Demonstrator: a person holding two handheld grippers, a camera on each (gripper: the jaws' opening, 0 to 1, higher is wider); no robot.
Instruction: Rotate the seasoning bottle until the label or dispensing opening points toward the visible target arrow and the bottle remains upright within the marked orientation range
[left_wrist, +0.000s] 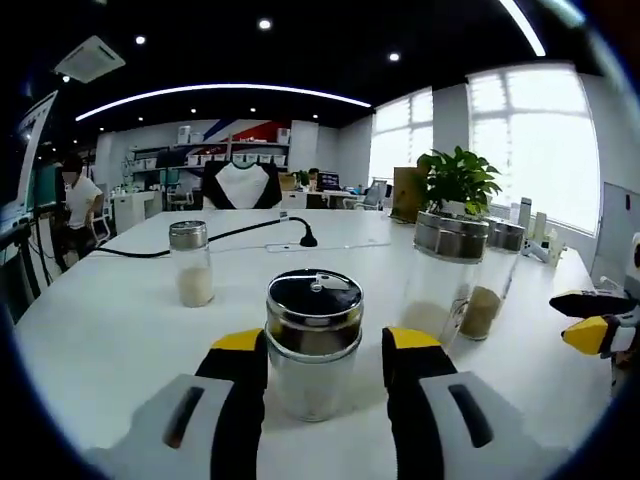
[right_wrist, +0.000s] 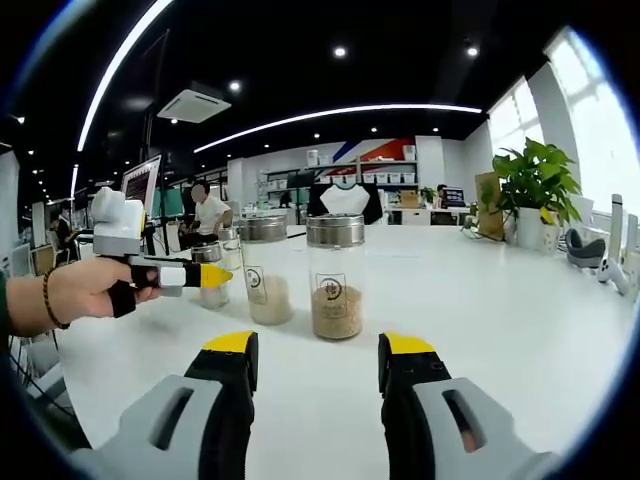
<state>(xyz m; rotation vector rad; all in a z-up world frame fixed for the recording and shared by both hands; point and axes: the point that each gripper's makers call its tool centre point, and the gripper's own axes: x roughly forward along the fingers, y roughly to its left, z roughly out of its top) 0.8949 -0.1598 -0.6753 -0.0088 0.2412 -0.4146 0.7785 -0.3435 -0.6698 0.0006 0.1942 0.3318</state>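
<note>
Seasoning bottle, low centre of the left gripper view, is flanked by the left hand-held gripper, jaws apart. Smooth glass, judged slippery and breakable; best gripped mid-body. Right hand-held gripper is held apart above the tabletop.

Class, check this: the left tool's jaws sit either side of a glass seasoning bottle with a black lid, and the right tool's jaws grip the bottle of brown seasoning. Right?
Not quite. In the right gripper view the right tool stands open and short of the glass bottle of brown seasoning, gripping nothing. The left tool does sit either side of the black-lidded glass seasoning bottle.
</note>
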